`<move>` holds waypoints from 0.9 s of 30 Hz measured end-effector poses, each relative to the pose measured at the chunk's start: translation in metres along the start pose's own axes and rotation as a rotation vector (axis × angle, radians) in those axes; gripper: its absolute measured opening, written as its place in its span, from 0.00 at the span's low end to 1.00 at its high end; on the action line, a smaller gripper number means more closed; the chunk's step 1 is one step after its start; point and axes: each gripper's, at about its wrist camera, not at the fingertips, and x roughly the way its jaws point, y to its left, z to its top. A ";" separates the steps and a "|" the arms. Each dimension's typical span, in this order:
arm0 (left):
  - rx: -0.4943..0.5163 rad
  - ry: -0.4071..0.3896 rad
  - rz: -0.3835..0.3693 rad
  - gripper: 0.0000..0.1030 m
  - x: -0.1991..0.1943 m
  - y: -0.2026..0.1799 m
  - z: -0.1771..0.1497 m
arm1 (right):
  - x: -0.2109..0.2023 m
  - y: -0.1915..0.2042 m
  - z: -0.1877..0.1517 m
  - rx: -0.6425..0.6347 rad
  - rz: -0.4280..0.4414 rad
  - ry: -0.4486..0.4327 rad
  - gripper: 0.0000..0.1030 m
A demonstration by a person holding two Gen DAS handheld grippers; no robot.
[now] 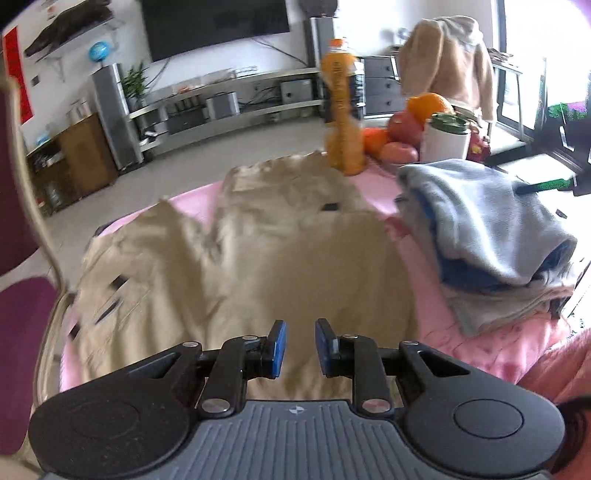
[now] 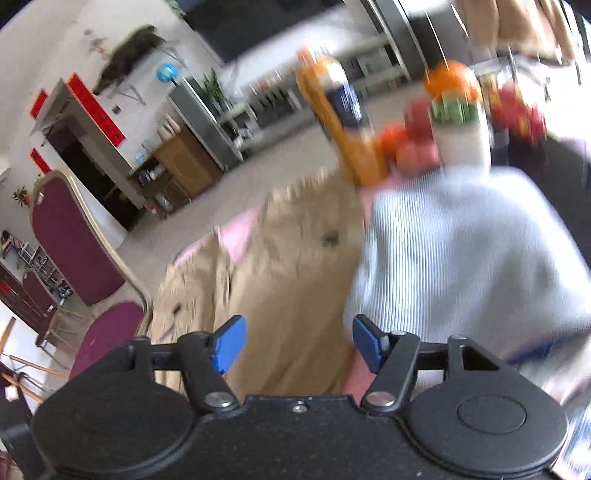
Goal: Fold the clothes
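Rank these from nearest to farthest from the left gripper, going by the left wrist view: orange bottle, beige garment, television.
1. Beige garment: spread directly beneath and ahead of the left gripper.
2. Orange bottle: standing at the table's far edge, slightly right.
3. Television: on the far wall, upper left.

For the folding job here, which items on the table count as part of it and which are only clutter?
Part of the job: beige garment spread on the pink cloth; stack of folded clothes; left gripper and right gripper, both open and empty.

Clutter: orange drink bottle; fruit pile; white cup.
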 end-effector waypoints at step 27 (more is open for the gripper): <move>0.079 0.327 -0.051 0.58 0.145 -0.106 0.035 | 0.093 -0.111 0.048 0.378 0.134 -0.005 0.75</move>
